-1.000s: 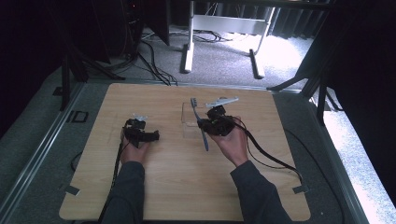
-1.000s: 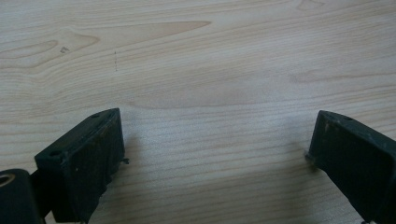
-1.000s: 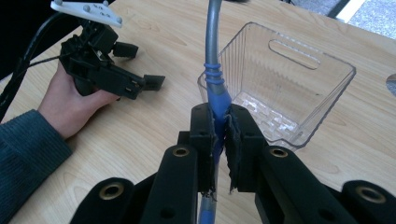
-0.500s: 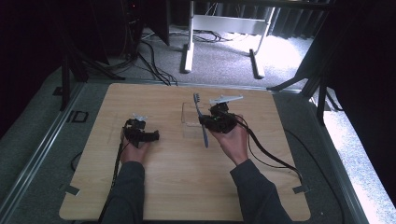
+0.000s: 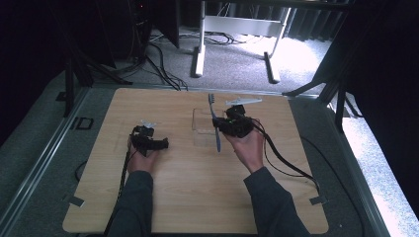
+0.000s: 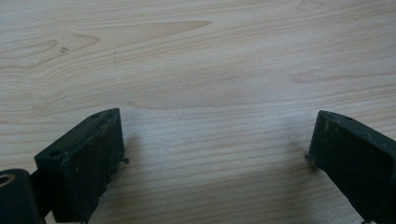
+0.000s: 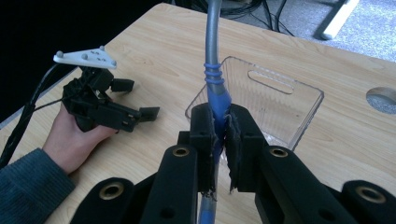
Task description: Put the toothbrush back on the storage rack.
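Nearest you, your left hand (image 5: 141, 157) rests on the tabletop (image 5: 197, 197), holding the left tool (image 5: 157, 144) low over the bare wood with its jaws spread wide and nothing between them; the left gripper view shows plain wood grain in the gap. In the right gripper view the same tool (image 7: 140, 100) sits well left of the box, jaws apart, cupped in your palm.

Farther in, your right hand (image 5: 247, 145) holds the right tool (image 5: 219, 126) raised just beside the clear plastic box (image 5: 202, 129). Its jaws are clamped narrowly on the blue grip of a toothbrush (image 7: 215, 88), which runs across the jaws, its grey neck rising away from the camera. In the high view the toothbrush (image 5: 214, 121) lies along the box's right edge, its head pointing to the far side of the tabletop.

The clear plastic box (image 7: 275, 100) stands open-topped just beyond the right tool, with a slot handle in its far wall; it looks empty inside.
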`<state>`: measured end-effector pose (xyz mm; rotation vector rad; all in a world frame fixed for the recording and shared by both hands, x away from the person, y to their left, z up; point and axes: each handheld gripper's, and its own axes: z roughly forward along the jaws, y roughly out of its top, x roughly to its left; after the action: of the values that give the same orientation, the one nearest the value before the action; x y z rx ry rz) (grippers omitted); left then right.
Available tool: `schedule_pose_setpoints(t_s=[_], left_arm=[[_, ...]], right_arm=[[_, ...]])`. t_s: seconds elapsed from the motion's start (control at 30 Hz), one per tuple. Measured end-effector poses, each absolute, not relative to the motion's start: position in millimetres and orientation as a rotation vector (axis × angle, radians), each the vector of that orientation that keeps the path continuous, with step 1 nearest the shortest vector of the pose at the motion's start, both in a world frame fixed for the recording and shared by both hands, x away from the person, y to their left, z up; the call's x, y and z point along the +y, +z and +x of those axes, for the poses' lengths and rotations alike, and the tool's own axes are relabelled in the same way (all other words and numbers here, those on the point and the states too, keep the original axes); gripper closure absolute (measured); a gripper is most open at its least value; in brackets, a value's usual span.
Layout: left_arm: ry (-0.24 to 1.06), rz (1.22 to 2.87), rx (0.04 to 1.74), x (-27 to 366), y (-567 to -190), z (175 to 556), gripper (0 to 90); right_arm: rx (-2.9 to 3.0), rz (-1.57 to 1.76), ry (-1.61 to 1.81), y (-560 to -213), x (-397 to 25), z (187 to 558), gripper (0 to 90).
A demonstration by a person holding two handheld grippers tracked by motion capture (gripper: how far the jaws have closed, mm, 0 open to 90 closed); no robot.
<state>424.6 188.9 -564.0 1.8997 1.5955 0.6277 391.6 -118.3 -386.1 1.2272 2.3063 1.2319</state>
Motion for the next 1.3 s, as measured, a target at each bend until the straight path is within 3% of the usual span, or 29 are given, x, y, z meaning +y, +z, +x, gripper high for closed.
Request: schedule_pose_setpoints(t_s=[1.3], left_arm=[[0.627, 1.902, 1.594, 189, -564, 425, 3.6]], right_arm=[[2.143, 1.311, 1.358, -378, -125, 407, 81.7]])
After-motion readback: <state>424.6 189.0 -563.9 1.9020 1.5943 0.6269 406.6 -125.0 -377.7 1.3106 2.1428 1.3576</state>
